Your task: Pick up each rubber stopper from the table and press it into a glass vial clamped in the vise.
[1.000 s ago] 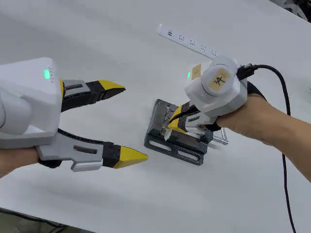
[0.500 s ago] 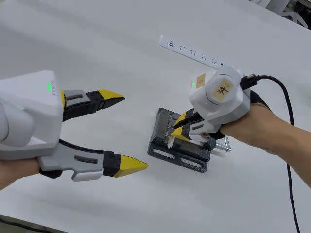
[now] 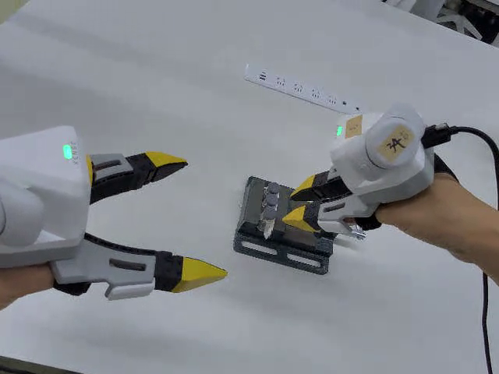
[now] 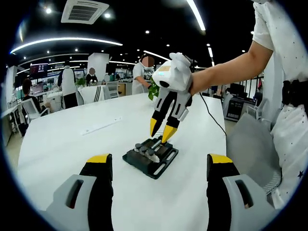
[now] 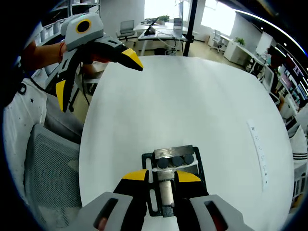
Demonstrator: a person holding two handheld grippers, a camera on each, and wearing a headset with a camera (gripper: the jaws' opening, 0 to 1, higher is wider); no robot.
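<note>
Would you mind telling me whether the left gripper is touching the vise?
Apart: the head view shows bare table between the left gripper and the vise.

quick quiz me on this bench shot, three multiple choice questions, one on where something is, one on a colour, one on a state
1. Where is the power strip?
A. gripped in the left tool
B. flat on the table, beyond the vise
C. under the vise

2. What colour are the tips of the left tool and the right tool?
A. yellow
B. red
C. blue

3. What state is the left tool in?
A. shut on the vise
B. shut on the power strip
C. wide open, holding nothing

Answers:
1 B, the head view shows the strip lying on the white tabletop past the vise.
2 A, the head view shows yellow points on all four jaws.
3 C, its two jaws stand far apart with bare table between them.
</note>
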